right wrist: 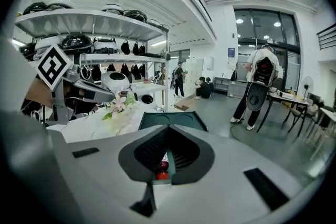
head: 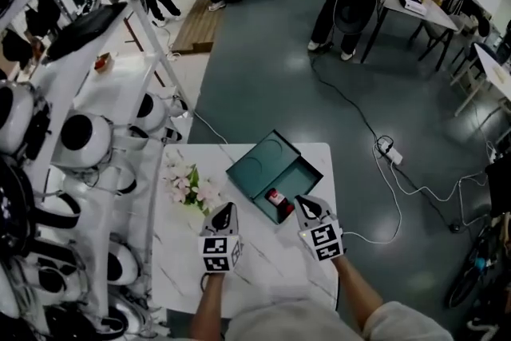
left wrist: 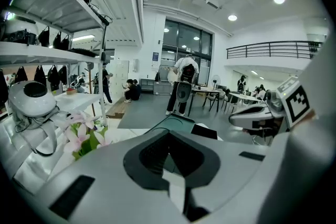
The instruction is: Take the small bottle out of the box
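A dark teal box (head: 294,173) lies open on the white marble table (head: 263,267), its lid (head: 257,163) folded out to the far left. The small bottle (head: 276,199), dark with a red cap, sits in the box's near corner. My right gripper (head: 304,205) hovers just right of the bottle, shut and holding nothing. In the right gripper view the bottle's red cap (right wrist: 162,171) shows through the gap behind the closed jaws, with the box (right wrist: 170,120) beyond. My left gripper (head: 226,211) is shut over the table left of the box (left wrist: 176,122).
Pink flowers (head: 190,185) lie on the table left of the box. A white shelf rack (head: 88,140) with helmets stands along the left side. A cable and power strip (head: 389,150) lie on the floor to the right. People stand and sit farther back in the room.
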